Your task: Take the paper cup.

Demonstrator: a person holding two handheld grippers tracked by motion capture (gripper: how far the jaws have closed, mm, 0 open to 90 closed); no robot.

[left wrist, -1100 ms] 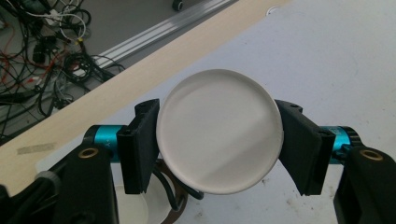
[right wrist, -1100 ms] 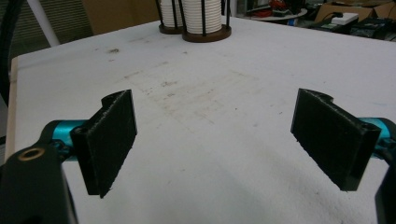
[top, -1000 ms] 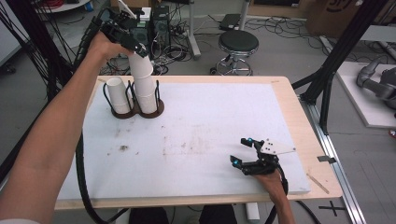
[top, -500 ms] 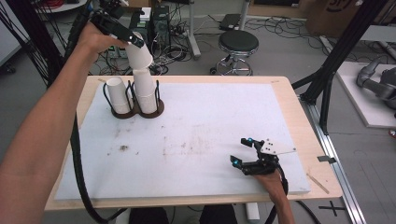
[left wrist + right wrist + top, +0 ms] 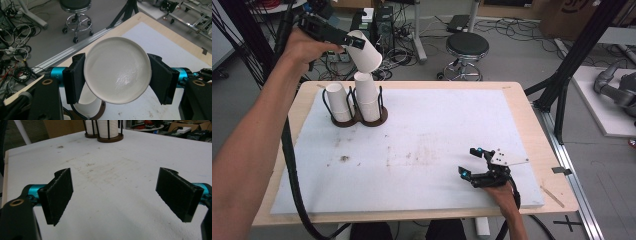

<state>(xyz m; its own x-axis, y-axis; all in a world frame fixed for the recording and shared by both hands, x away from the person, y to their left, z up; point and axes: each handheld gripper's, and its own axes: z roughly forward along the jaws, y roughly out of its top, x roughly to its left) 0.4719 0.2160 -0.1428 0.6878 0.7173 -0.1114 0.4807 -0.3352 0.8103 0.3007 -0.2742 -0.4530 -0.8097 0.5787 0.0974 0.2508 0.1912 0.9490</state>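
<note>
The table spans the middle of the high view, its white mat stained near the centre. At the mat's upper left stands a dark wire rack with two round bays: the left bay holds a short stack of white cups, the right bay a taller stack that rises above the rack's wires.

Above and just left of that taller stack, in the upper left of the frame, the left gripper pinches a single white cup. The cup is clear of the stack, with a small gap under it. Its long axis is tilted, the held end up and left, the other end down and right toward the stack's top. In the left gripper view the cup shows end-on as a round disc at centre frame, one black pad pressed against each side, and part of the rack's cups shows below it, at the lower left.

The right gripper rests on the mat at the lower right of the high view, well apart from the rack, jaws spread with nothing between them. In the right gripper view the rack sits far off at the top centre. So the left hand is much the nearer to the cups, and I judge that any setting-down move belongs to it: the cup would have to be righted from its tilt first.
</note>
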